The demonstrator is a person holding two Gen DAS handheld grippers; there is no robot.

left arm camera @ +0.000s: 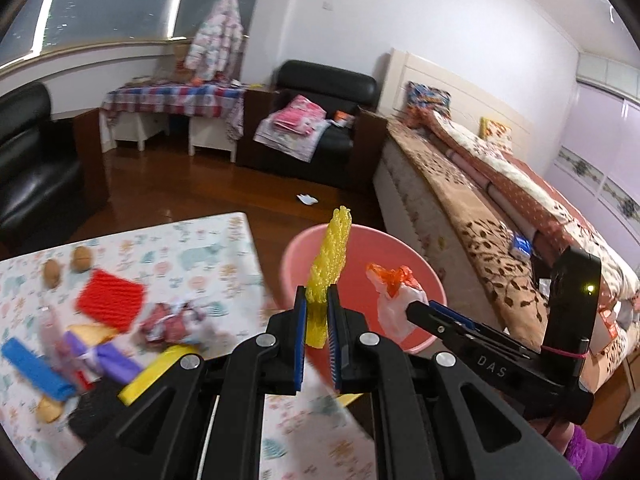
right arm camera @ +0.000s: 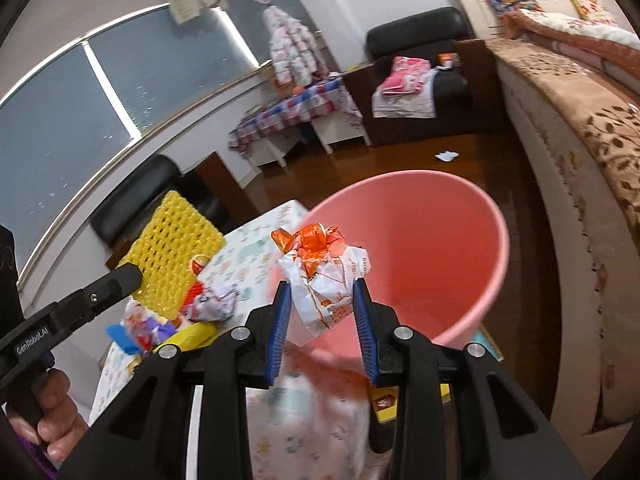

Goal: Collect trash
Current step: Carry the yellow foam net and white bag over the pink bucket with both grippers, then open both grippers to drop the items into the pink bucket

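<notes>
My left gripper (left arm camera: pixel 317 300) is shut on a yellow mesh pad (left arm camera: pixel 329 256), held edge-on in front of the pink bin (left arm camera: pixel 400 252); the pad shows flat in the right wrist view (right arm camera: pixel 172 256). My right gripper (right arm camera: pixel 323 300) is shut on a crumpled white and orange plastic wrapper (right arm camera: pixel 324 276), held over the near rim of the pink bin (right arm camera: pixel 440 240). The wrapper also shows in the left wrist view (left arm camera: pixel 394 292), over the bin. The bin looks empty inside.
The patterned table (left arm camera: pixel 192 248) holds a red mesh pad (left arm camera: pixel 110 300), two nuts (left arm camera: pixel 66 266), a crumpled wrapper (left arm camera: pixel 172 322), and blue, purple and yellow items (left arm camera: pixel 100 364). A bed (left arm camera: pixel 500 216) is to the right. A paper scrap (left arm camera: pixel 307 199) lies on the wood floor.
</notes>
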